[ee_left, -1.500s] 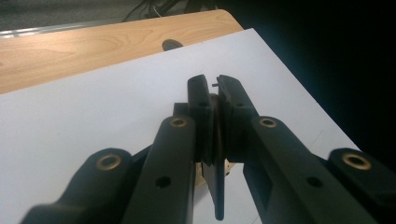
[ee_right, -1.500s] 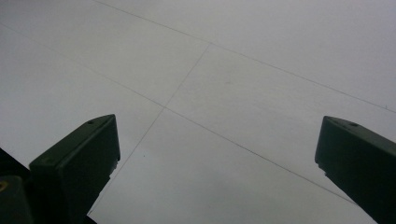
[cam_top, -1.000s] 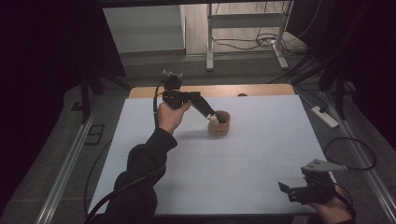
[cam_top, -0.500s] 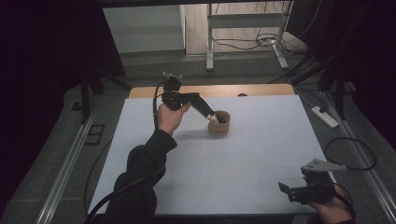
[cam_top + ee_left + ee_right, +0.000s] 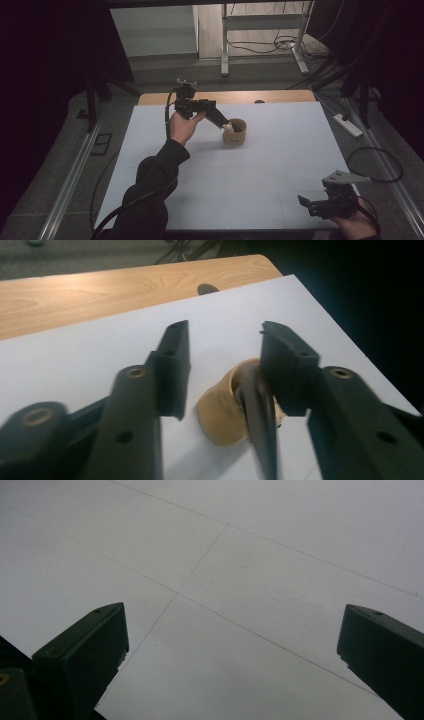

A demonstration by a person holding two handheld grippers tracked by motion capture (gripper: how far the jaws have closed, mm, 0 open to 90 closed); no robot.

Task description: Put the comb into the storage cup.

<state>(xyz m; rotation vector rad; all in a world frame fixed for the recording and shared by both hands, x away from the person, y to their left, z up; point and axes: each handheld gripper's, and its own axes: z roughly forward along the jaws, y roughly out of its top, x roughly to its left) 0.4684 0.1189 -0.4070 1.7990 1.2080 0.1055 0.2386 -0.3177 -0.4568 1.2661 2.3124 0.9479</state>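
Your table (image 5: 280,96) is light wood, but you mostly see a strip of it along the far edge at 12 o'clock, because a big white sheet (image 5: 280,165) covers nearly the whole top. Faint fold lines cross that sheet. A small tan cup (image 5: 235,133) sits right on the sheet, a bit toward 12 from the middle. There's also a dark spot (image 5: 259,101) on the bare wood at 12.
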